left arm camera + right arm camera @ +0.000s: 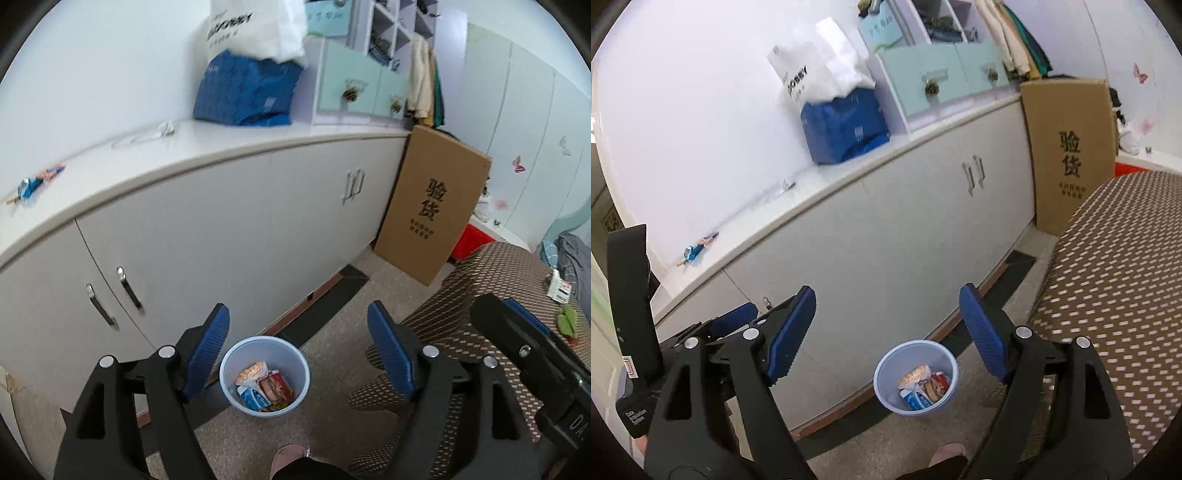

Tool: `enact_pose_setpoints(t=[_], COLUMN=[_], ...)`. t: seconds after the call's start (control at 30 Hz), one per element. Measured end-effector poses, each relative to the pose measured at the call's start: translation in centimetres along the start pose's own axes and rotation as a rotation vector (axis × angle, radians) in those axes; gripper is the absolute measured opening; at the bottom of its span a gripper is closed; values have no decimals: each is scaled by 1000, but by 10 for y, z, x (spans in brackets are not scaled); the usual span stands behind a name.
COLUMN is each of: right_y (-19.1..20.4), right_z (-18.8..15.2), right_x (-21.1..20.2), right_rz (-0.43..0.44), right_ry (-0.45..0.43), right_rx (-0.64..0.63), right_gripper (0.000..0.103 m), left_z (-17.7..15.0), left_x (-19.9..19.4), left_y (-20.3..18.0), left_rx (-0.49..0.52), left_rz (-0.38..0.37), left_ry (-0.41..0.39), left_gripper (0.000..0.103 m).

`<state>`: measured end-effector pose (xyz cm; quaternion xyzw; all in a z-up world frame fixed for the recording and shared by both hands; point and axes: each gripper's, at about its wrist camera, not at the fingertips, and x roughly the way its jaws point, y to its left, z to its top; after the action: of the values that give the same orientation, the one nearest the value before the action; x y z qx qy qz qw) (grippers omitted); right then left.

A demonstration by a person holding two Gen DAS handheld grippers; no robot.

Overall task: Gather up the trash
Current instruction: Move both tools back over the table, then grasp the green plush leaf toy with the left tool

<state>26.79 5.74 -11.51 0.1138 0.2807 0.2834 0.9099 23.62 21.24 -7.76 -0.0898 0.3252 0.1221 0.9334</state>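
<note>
Both wrist views high, facing down, sharing bin (264,373) (916,376), cabinet (221,236) (871,251)

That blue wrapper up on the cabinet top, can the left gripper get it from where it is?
Probably yes. The blue wrapper lies in the open near the front edge of the cabinet top, with nothing on or around it. The left gripper is open and empty, but it hangs over the trash bin, so it must rise and swing left.
</note>
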Motion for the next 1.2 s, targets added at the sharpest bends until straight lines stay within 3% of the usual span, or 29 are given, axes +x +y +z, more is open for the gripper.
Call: enact_pose_setpoints(t=[0.2,0.47,0.77,0.93,1.1,1.2], right_y=[-27,-98,-208,-267,-318,-340], right_z=[6,1,-10,-14,-12,-10], right_x=[-57,-128,-192,-215,-234,-241], right_rz=[-42,-165,-396,-488,-553,-565], right_ry=[-62,-109,-107,-88,-64,-52], right_rx=[29,86,201,258,279,286], right_gripper=[84,86,87,87,87,87], left_z=[-1,-14,-42,-58,-65,-71], left_x=[-34,-46,-28,-12,9,20], left_y=[-46,-134,-265,-345,-404,-435], left_rx=[50,178,344,441,458,479], left_rz=[-42,-147,-352,-390,-448,-444], left_ry=[-44,-21,107,157,201,191], left_gripper=[82,82,82,82,82,82])
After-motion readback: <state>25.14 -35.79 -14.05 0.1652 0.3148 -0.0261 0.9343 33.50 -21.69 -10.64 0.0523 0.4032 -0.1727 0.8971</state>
